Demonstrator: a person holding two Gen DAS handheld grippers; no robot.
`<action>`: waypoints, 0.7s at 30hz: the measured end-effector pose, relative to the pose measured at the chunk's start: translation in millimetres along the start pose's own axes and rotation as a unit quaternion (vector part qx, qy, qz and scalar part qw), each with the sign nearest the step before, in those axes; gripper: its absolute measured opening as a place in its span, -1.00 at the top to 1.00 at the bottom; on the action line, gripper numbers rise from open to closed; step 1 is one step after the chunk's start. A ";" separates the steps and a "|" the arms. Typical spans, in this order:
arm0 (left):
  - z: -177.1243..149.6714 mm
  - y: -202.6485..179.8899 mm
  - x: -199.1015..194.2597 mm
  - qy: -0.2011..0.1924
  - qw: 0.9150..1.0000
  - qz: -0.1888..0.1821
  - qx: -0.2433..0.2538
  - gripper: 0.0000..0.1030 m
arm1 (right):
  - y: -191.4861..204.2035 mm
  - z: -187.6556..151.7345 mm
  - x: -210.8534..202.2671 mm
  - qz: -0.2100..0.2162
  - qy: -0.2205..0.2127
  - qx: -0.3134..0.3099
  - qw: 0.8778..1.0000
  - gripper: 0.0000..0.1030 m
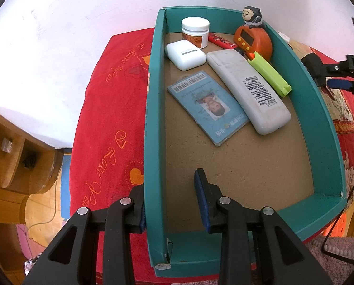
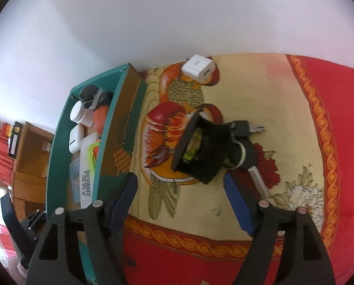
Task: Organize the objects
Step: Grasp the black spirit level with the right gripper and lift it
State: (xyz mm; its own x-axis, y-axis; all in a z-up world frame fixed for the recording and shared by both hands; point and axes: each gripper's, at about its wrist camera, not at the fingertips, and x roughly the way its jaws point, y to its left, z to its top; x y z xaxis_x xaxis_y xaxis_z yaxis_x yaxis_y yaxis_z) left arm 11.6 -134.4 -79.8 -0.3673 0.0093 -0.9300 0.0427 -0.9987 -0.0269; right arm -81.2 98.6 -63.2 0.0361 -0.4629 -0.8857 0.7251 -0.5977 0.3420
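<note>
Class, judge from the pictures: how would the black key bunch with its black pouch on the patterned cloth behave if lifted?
The black key bunch with pouch likely dangles loosely, since separate keys splay out. The soft-looking pouch may sag. It probably won't roll, lying flat on the patterned cloth.

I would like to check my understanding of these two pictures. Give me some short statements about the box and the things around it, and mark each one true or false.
1. The left gripper is shut on a side wall of the teal box. True.
2. The white remote control lies on the bedspread outside the box. False: it lies inside the box, beside the blue card.
3. The right gripper is open and holds nothing. True.
4. The white charger cube is already in the box. False: it sits on the bedspread, apart from the box.
5. The black key pouch lies outside the box. True.
</note>
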 end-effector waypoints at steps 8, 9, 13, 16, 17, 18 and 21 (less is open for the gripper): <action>0.7 0.3 0.9 -0.001 1.000 0.000 0.001 0.37 | 12.2 10.1 31.7 -0.066 -0.013 -0.013 0.998 -0.49; 0.9 0.2 1.0 -0.001 1.000 0.000 0.001 0.36 | 11.1 11.8 34.6 -0.071 -0.013 -0.010 0.997 -0.49; 0.8 0.1 1.0 -0.001 1.000 0.000 0.001 0.37 | 11.0 17.3 42.7 -0.085 -0.014 -0.010 0.996 -0.48; 0.8 0.1 0.8 -0.001 1.000 0.000 0.001 0.37 | 14.0 17.9 43.4 -0.106 -0.017 -0.021 0.994 0.01; 1.0 0.0 1.1 -0.001 1.000 0.000 0.000 0.37 | 14.2 18.2 43.1 -0.113 -0.017 -0.025 0.993 0.01; 0.9 -0.1 1.1 -0.001 1.000 0.000 0.000 0.37 | 12.9 18.8 42.7 -0.108 -0.016 -0.023 0.994 0.03; 0.9 -0.2 1.1 -0.001 1.000 0.000 0.001 0.36 | 8.2 20.4 39.0 -0.091 -0.014 -0.011 0.996 0.06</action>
State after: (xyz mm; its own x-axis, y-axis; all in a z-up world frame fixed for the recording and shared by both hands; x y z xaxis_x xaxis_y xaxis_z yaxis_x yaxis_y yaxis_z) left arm 10.3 -134.2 -80.5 -0.3691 0.0088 -0.9293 0.0419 -0.9988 -0.0261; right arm -87.9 62.4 -88.6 -0.1165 -0.3672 -0.9228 0.7332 -0.6586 0.1695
